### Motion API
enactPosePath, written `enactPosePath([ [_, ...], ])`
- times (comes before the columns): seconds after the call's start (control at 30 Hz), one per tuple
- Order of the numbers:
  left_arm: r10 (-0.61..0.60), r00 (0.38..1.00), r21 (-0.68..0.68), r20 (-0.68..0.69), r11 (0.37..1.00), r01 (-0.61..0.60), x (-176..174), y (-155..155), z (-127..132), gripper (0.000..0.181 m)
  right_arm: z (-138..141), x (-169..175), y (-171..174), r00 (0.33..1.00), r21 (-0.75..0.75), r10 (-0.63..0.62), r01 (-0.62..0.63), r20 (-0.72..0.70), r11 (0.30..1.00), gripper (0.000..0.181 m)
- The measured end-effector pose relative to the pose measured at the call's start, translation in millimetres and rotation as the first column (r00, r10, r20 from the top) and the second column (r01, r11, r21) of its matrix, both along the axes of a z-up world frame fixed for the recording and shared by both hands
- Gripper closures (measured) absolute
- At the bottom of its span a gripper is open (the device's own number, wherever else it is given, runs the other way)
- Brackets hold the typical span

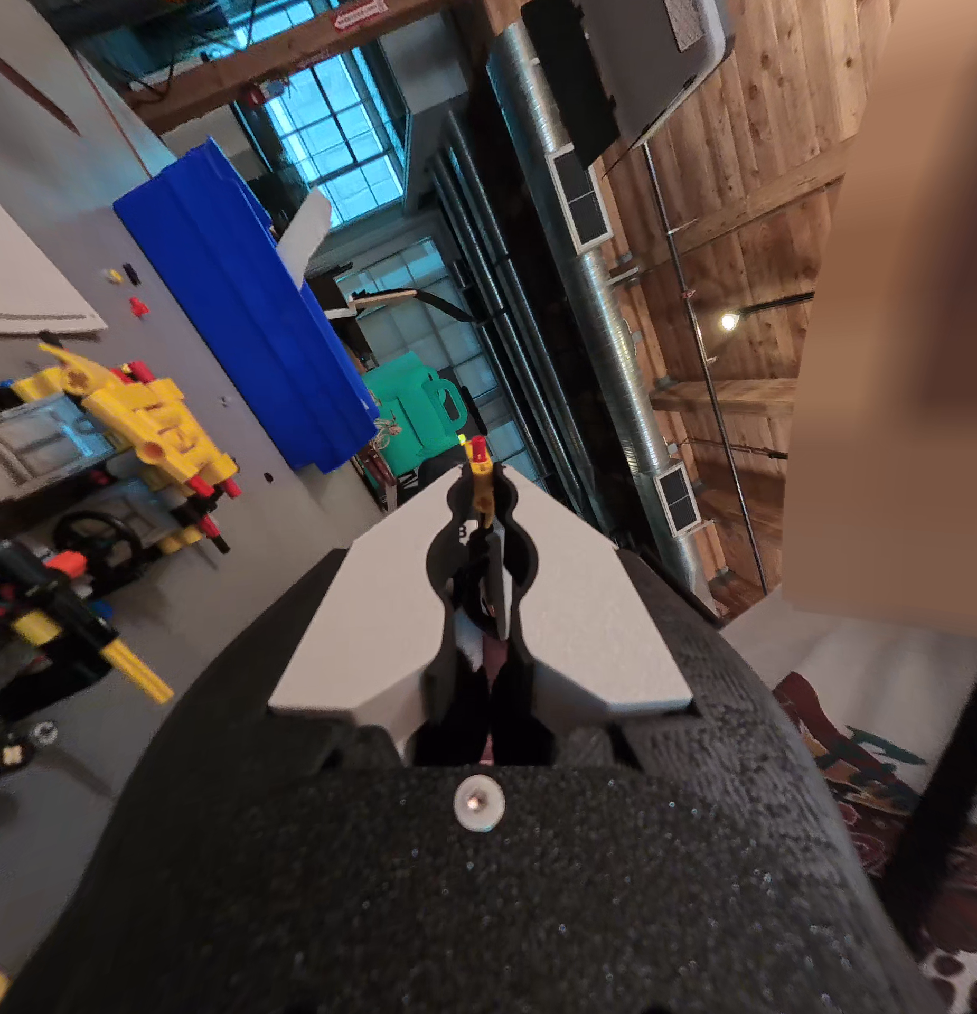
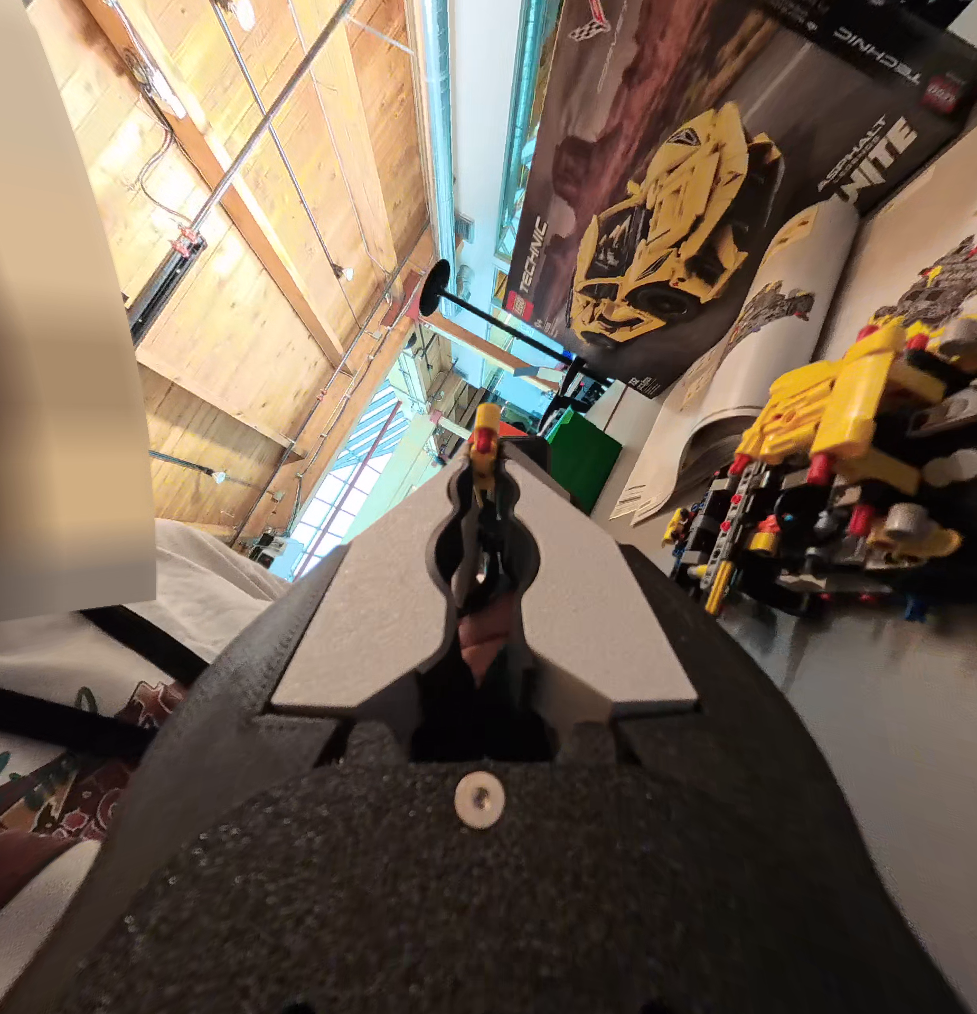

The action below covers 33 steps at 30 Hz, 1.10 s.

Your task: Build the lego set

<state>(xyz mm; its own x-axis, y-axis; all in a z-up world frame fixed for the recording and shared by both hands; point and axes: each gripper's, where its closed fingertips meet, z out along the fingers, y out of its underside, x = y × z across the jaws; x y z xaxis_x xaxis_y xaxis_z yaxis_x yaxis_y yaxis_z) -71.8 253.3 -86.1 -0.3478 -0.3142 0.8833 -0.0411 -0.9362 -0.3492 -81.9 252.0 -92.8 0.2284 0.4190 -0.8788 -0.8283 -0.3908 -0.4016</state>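
My left gripper (image 1: 482, 473) is shut on a small yellow lego piece (image 1: 481, 480) with a red pin (image 1: 478, 447) sticking out past the fingertips. It is held up in the air, rolled sideways, away from the table. My right gripper (image 2: 483, 458) is shut on a small yellow lego piece (image 2: 482, 466) with a red part (image 2: 484, 437) and a yellow tip (image 2: 487, 418) beyond the fingertips. The half-built yellow and black lego car lies on the grey table, at the left of the left wrist view (image 1: 146, 433) and at the right of the right wrist view (image 2: 837, 472).
A blue bin (image 1: 245, 307) stands on the table (image 1: 245, 554) behind the car, with small loose pieces (image 1: 138, 305) near it. The set's box (image 2: 667, 181) and open instruction booklet (image 2: 760, 329) lie beyond the car. A person's pale patterned shirt (image 2: 162, 581) is close at the left. My left and right fingertips are right by each other.
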Motion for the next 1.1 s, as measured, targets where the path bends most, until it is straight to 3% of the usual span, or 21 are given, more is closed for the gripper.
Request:
enactPosePath([
  [0.1,-0.058,0.996,0.107,-0.074,0.992,0.066,-12,-1,-11,0.173,-10,-5,-6,0.999,-0.053,0.003,-0.001,0.042,0.999,0.176],
  [0.17,-0.03,0.978,0.373,-0.209,0.922,0.107,-31,21,-33,0.157,-20,-1,-15,0.995,-0.113,0.007,0.004,0.099,0.994,0.176],
  [0.2,0.047,0.947,0.562,-0.318,0.814,0.149,-43,41,-55,0.15,-29,0,-21,0.989,-0.156,0.036,-0.013,0.142,0.988,0.176],
  [0.27,0.249,0.863,0.826,-0.44,0.489,0.28,-70,84,-91,0.133,-52,4,-35,0.967,-0.246,0.099,-0.04,0.235,0.969,0.175],
  [0.3,0.273,0.839,0.856,-0.47,0.373,0.358,-79,93,-102,0.13,-62,6,-42,0.959,-0.286,0.12,-0.043,0.257,0.957,0.175],
  [0.33,0.254,0.825,0.848,-0.505,0.324,0.42,-84,95,-109,0.129,-69,10,-45,0.959,-0.318,0.118,-0.031,0.258,0.948,0.175],
  [0.43,0.109,0.808,0.781,-0.58,0.356,0.512,-82,81,-118,0.128,-86,16,-34,0.946,-0.427,0.111,0.031,0.304,0.904,0.175],
  [0.53,0.127,0.794,0.781,-0.594,0.329,0.532,-75,80,-128,0.124,-89,9,-18,0.961,-0.447,0.108,0.018,0.256,0.895,0.175],
  [0.67,0.151,0.805,0.8,-0.574,0.31,0.513,-71,64,-129,0.122,-94,5,-21,0.931,-0.444,0.123,0.046,0.343,0.895,0.175],
  [0.9,0.088,0.821,0.796,-0.564,0.322,0.512,-66,7,-125,0.124,-79,30,-46,0.973,-0.395,0.0,0.093,0.229,0.914,0.175],
  [1.03,0.04,0.899,0.848,-0.435,0.352,0.395,-55,-11,-77,0.124,-64,12,-58,0.979,-0.333,0.076,-0.008,0.19,0.943,0.175],
  [1.07,0.002,0.915,0.866,-0.403,0.324,0.381,-51,-21,-64,0.124,-59,1,-61,0.979,-0.322,0.143,-0.09,0.146,0.943,0.175],
  [1.1,-0.017,0.926,0.895,-0.376,0.254,0.368,-47,-30,-57,0.124,-52,-9,-64,0.976,-0.3,0.199,-0.165,0.086,0.94,0.175],
])
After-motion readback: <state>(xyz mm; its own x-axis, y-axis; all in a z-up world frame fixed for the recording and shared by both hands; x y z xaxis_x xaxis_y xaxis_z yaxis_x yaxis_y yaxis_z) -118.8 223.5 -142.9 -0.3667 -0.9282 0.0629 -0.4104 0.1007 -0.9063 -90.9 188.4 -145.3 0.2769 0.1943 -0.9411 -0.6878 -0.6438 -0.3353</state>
